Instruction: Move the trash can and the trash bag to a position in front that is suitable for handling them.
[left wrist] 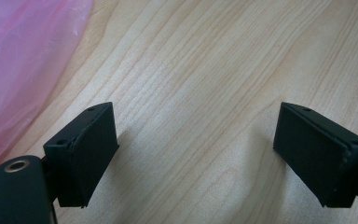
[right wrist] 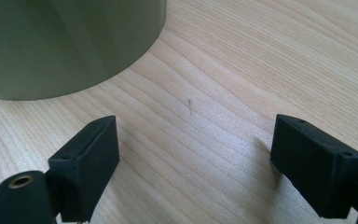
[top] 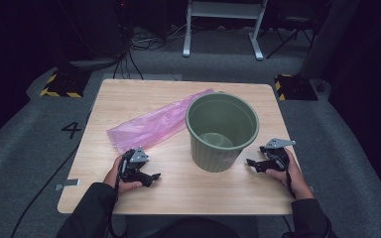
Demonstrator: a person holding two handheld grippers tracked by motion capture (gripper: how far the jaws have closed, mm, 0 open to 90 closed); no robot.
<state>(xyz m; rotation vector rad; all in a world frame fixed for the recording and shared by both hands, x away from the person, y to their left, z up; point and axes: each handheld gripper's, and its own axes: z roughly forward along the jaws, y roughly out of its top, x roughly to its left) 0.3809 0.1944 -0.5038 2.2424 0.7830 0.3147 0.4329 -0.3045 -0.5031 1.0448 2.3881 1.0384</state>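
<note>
Green bin (top: 222, 130) upright near centre of worktop (top: 178, 193), mouth up, empty inside. Pink bag (top: 151, 123) flat on worktop left of bin, far end tucked behind rim, near end just ahead of left gripper (top: 155, 177). Left gripper low on worktop at near left, jaws wide open, bare wood between them; bag edge (left wrist: 18, 65) seen at upper left in left gripper view. Right gripper (top: 251, 163) low at near right, just beside bin base, jaws wide open, gripping nothing; bin wall (right wrist: 70, 42) close ahead in right gripper view.
</note>
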